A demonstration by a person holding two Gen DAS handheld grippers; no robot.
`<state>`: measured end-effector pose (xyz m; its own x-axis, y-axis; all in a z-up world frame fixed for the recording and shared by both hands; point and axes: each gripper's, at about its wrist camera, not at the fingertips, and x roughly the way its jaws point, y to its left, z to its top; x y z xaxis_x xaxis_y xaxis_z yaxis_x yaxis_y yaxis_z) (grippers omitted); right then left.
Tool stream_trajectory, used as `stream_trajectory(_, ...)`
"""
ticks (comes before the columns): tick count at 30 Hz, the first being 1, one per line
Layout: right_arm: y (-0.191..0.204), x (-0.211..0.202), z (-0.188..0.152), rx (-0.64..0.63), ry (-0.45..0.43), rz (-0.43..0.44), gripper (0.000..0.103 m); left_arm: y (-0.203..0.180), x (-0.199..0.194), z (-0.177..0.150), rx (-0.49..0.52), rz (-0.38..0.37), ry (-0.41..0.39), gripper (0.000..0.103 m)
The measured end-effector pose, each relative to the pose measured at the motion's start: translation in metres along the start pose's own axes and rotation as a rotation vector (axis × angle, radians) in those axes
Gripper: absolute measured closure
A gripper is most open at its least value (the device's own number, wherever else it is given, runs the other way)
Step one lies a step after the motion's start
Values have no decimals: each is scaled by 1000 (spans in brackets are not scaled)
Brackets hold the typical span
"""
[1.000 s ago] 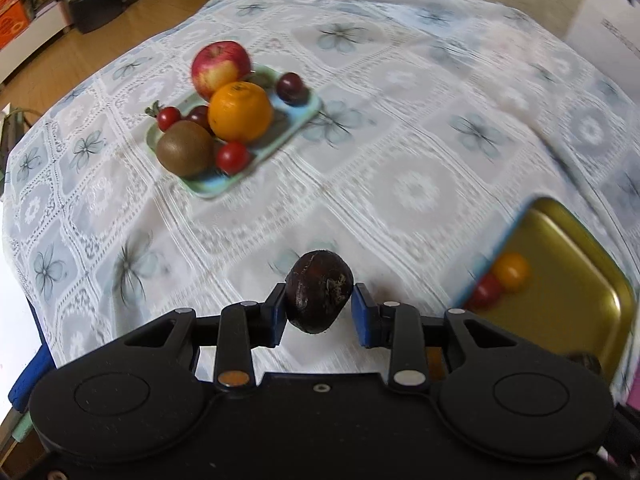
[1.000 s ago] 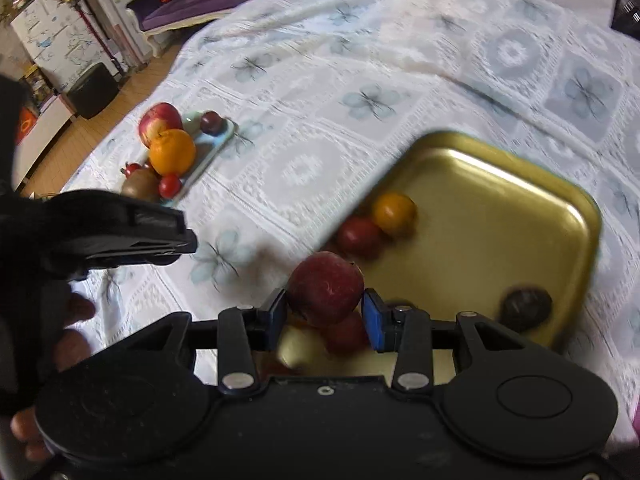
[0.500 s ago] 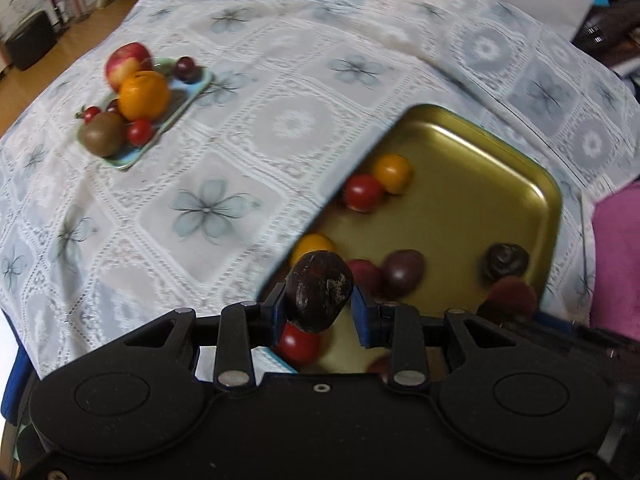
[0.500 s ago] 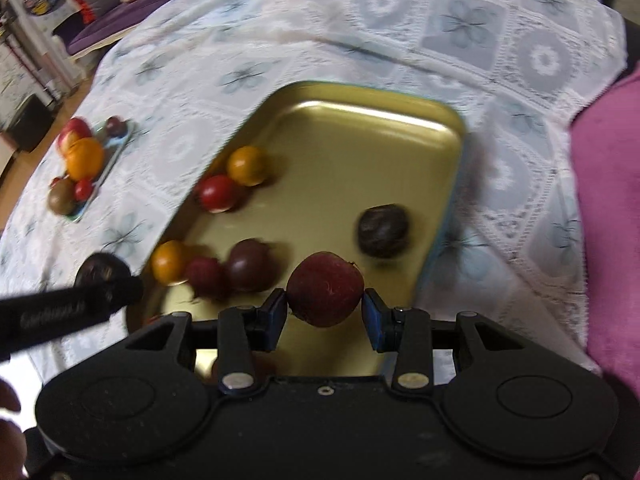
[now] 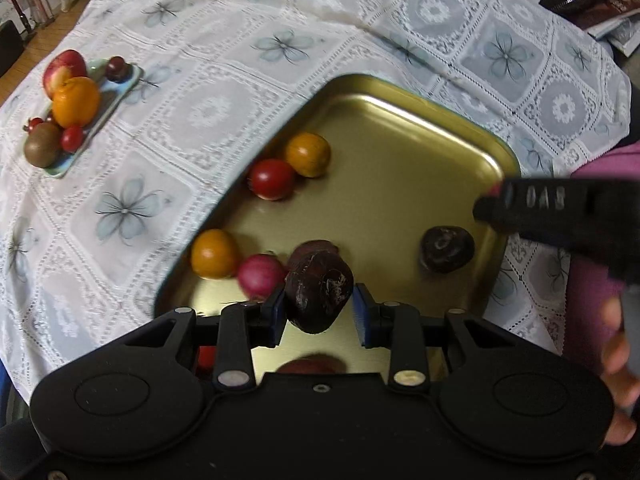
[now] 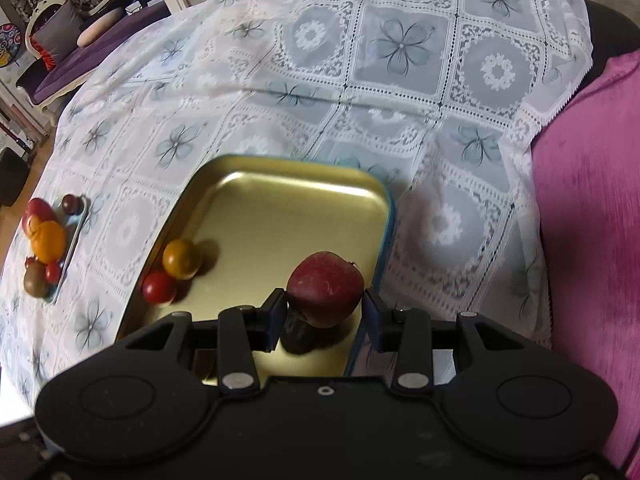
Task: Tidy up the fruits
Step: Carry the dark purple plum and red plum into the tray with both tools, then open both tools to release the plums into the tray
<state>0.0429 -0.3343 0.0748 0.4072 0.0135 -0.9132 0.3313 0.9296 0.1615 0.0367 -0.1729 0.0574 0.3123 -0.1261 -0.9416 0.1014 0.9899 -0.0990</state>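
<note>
Lace tablecloth (image 5: 208, 112) under gold tray (image 5: 400, 92), frame centre. Left gripper (image 5: 319, 309) pinching dark fruit (image 5: 318, 286); right gripper (image 6: 325, 312) pinching red fruit (image 6: 326, 294). Lower both onto bare tray floor before releasing, avoiding collision.

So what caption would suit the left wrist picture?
Left gripper holding a dark wrinkled fruit above a gold tray of small fruits.

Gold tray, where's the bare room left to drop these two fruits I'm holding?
The gold tray is bare across its middle and far end, between the orange tomato and the dark fruit by the right rim. The near left edge is crowded: red tomato, second orange tomato, pink fruit.
</note>
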Motion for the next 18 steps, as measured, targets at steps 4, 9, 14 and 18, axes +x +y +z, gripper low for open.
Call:
stream_trajectory(4, 1, 9, 11, -20, 12, -8, 61, -8, 10, 2, 2, 0, 26, 61)
stream_trajectory(9, 5, 22, 20, -39, 26, -25, 61, -15, 17, 2, 18, 9, 38, 60)
stream_trajectory(14, 7, 35, 24, -46, 44, -27, 61, -15, 20, 3, 24, 19, 33, 61)
stream_trajectory(18, 7, 40, 25, -55, 47, -33, 61, -15, 20, 4, 38, 46, 10, 60)
